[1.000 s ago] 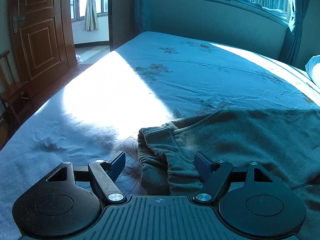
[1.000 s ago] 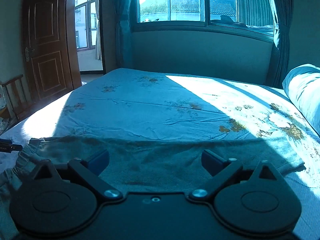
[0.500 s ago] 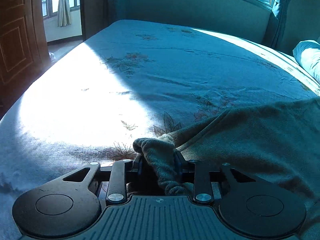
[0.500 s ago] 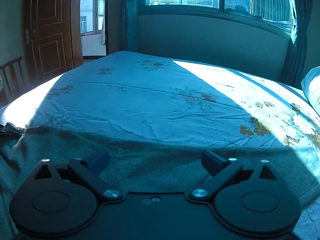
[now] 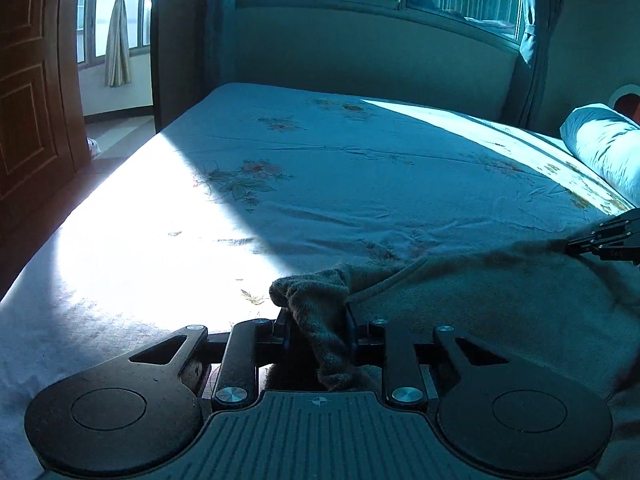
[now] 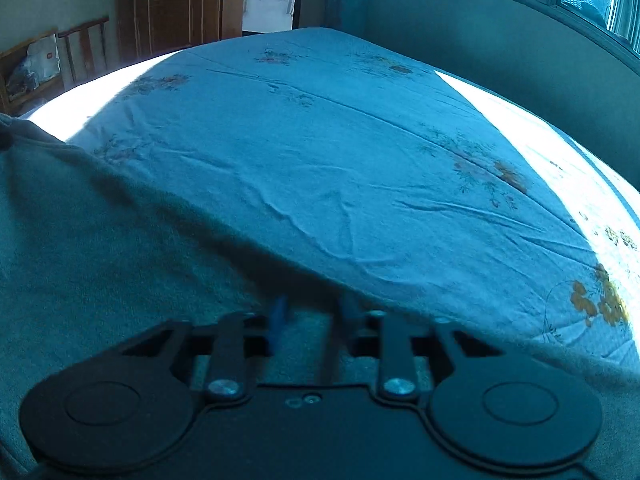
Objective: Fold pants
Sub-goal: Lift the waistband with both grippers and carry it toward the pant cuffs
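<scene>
Both jaw pairs stood wide apart a second ago and have since drawn in: the left hand-held gripper closed first and has just been easing tighter, and it is now clamped on a bunched corner of the pants, a thick roll of the grey-green fabric squeezed between its fingers and poking out ahead of them. From that pinch the cloth runs off to the right of the left hand-held gripper, lying flat on the bed, and its far edge is lifted slightly where the right hand-held gripper meets it at the picture's right side. In the right wrist view the right hand-held gripper has come down low over the pants, which a second ago lay well ahead of it; its jaws have just been closing, with the upper edge of the cloth between them. That view is blurred, so the blue fingers show only as smears, drawn near each other with a narrow gap, and I cannot tell whether they already press on the fabric. The pants spread to the left of and beneath this hand-held gripper, and bare flowered sheet lies ahead of it
</scene>
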Demonstrator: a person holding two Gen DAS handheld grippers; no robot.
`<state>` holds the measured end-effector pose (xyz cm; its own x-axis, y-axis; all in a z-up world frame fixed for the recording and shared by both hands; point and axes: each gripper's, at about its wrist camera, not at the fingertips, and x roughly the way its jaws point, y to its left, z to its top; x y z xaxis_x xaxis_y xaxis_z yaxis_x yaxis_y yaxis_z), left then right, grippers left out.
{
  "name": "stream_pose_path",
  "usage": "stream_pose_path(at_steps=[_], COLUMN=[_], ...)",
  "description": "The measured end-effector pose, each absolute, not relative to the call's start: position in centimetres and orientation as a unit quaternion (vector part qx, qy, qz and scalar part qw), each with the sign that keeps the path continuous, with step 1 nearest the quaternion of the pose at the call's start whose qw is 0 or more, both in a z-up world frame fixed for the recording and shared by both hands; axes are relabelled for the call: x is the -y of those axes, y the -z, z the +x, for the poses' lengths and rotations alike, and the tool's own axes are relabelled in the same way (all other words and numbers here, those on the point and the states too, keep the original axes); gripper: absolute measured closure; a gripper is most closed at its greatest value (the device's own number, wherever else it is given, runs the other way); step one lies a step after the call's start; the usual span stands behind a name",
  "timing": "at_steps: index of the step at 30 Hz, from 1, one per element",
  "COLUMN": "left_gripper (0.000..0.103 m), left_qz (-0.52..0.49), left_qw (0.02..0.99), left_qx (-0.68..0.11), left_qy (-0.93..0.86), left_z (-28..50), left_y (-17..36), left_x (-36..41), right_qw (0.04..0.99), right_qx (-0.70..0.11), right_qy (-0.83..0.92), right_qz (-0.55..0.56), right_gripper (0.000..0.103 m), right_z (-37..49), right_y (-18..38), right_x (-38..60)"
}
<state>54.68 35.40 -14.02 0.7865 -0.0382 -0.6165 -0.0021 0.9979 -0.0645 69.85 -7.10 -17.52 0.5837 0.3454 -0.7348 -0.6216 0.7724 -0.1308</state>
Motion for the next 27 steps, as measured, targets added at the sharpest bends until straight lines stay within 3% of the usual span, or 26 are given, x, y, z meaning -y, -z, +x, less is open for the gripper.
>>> stream_pose_path(at_steps=[1,2,4,6,12,13,16,20,27], left_gripper=[0.078,0.078,0.078,0.078,0.076,0.075,0.074,0.080,0.082], left_qz=[-0.028,-0.024,-0.021,-0.022,-0.049,-0.053,-0.062,-0.028,0.037], left_qw=[0.944,0.943,0.941,0.936,0.920,0.918,0.918,0.941,0.974], left_qx=[-0.329,-0.332,-0.339,-0.352,-0.389,-0.392,-0.391,-0.338,-0.200], left_qy=[0.010,0.010,0.008,0.001,-0.011,-0.012,-0.015,0.007,0.102], left_z=[54.8,54.9,55.1,55.6,57.2,57.3,57.5,55.8,47.7], left_y=[14.1,14.3,14.9,15.7,18.1,18.4,18.7,16.1,11.4], left_x=[-35.5,-35.5,-35.5,-35.8,-35.7,-35.8,-36.0,-35.4,-35.5], right_qw=[0.869,0.869,0.869,0.859,0.841,0.839,0.839,0.858,0.876], right_qx=[-0.357,-0.351,-0.341,-0.355,-0.387,-0.388,-0.386,-0.356,-0.286], right_qy=[-0.285,-0.290,-0.285,-0.291,-0.306,-0.309,-0.306,-0.297,-0.303], right_qz=[-0.190,-0.194,-0.218,-0.228,-0.223,-0.225,-0.229,-0.220,-0.244], right_gripper=[0.098,0.078,0.063,0.058,0.056,0.062,0.100,0.103,0.103], right_z=[70.0,70.1,70.5,71.5,72.8,72.7,72.1,69.4,58.4], right_y=[17.3,17.1,17.0,17.3,18.2,18.3,17.8,15.0,7.8], right_x=[7.3,7.4,7.2,7.2,7.3,7.1,6.8,8.0,10.9])
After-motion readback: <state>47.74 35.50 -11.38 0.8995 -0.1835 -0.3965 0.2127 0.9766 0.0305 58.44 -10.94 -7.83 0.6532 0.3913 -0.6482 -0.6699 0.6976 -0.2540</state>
